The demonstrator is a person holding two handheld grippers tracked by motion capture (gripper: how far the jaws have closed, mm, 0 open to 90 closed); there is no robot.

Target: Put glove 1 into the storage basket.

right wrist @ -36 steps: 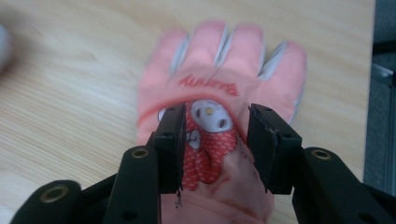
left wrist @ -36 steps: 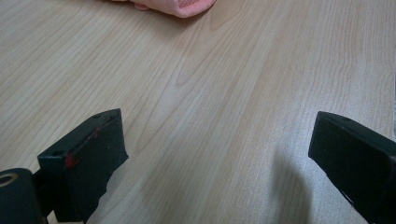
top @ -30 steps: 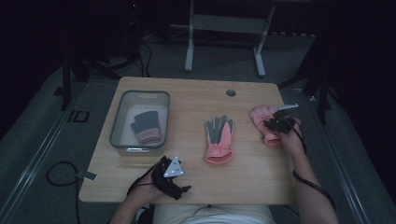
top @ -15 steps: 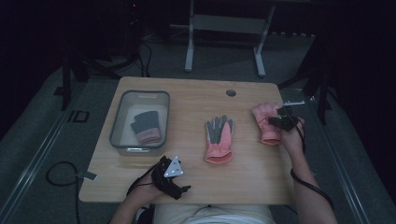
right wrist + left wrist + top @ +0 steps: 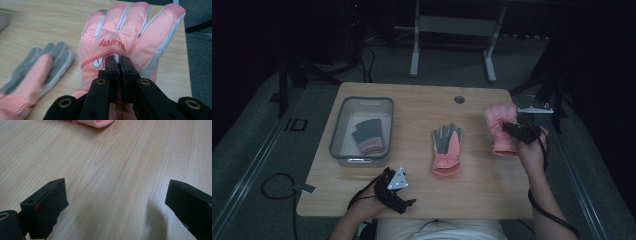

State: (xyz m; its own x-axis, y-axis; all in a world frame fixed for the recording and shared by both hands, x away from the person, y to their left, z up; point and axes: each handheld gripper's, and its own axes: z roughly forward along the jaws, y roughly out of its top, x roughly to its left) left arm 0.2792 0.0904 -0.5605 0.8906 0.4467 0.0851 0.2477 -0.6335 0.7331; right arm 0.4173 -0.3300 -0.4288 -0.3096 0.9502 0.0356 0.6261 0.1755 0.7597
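bin (image 5: 341, 131): clear grey-rimmed tub at the table's left side — one dark glove with a pink cuff (image 5: 368, 136) lies flat inside it.

table (image 5: 422, 200): light wood, round hole (image 5: 459, 99) near the far edge.

my left gripper (image 5: 393, 187): parked at the near edge of the table, just in front of the bin's near right corner, grey three-cornered plate facing up. In the left gripper view (image 5: 117, 202) my jaws stand wide apart with bare wood between them, holding nothing. A bit of pink cuff (image 5: 96, 122) sits at the top edge of that view, well apart from my jaws.

middle glove (image 5: 446, 149): pink with grey palm and fingers, flat on the table about mid-way across, fingers pointing away from me, cuff toward me. Also seen at the left of the right gripper view (image 5: 35, 75), untouched.

right glove (image 5: 501, 127): pink with pale grey seams, back side up, red lettering and a print across it (image 5: 130, 42). Near the table's right edge, fingers pointing toward the far side.

my right gripper (image 5: 518, 131): on the right glove — in the right gripper view (image 5: 120, 63) my jaws are pinched tight together on the fabric at the back of the hand, just below the lettering. Can't tell whether the glove is off the wood.
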